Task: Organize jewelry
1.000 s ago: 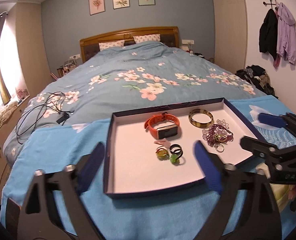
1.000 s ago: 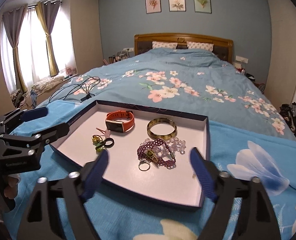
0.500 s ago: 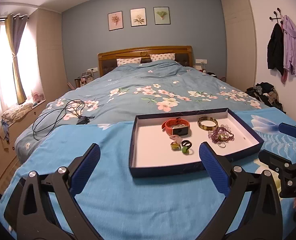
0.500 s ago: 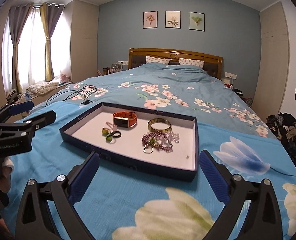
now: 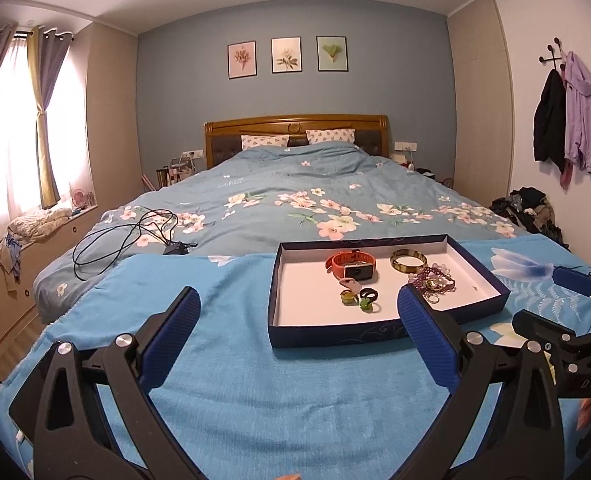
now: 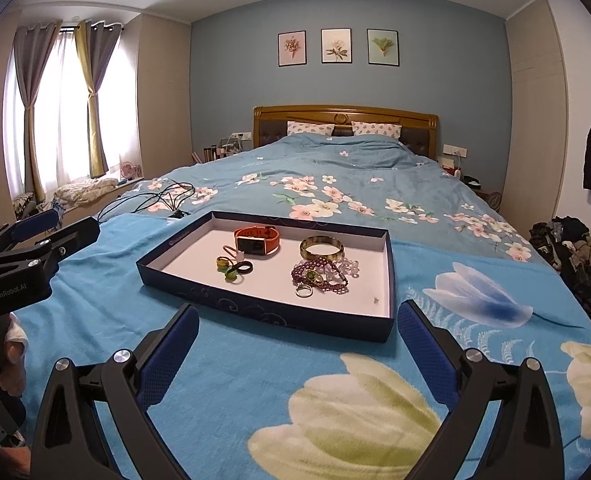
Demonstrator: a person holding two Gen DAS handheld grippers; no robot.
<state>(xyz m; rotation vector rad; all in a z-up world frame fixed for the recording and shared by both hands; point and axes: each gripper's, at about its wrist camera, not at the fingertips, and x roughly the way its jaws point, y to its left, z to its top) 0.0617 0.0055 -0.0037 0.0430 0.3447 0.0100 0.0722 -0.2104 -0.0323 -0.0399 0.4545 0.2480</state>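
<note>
- Your left gripper (image 5: 297, 322) is spread wide with nothing between its pads, short of the tray (image 5: 327, 336).
- Your right gripper (image 6: 298, 338) gapes equally wide and empty.
- The jewelry sits in the tray on the blanket (image 6: 255, 360): watch (image 6: 256, 240), bangle (image 6: 322, 248), beads (image 6: 323, 276), rings (image 6: 233, 267).

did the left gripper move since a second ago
Yes. The left gripper has backed away from the tray: its fingertips overlapped the tray floor before and now sit near its front edge.
</note>
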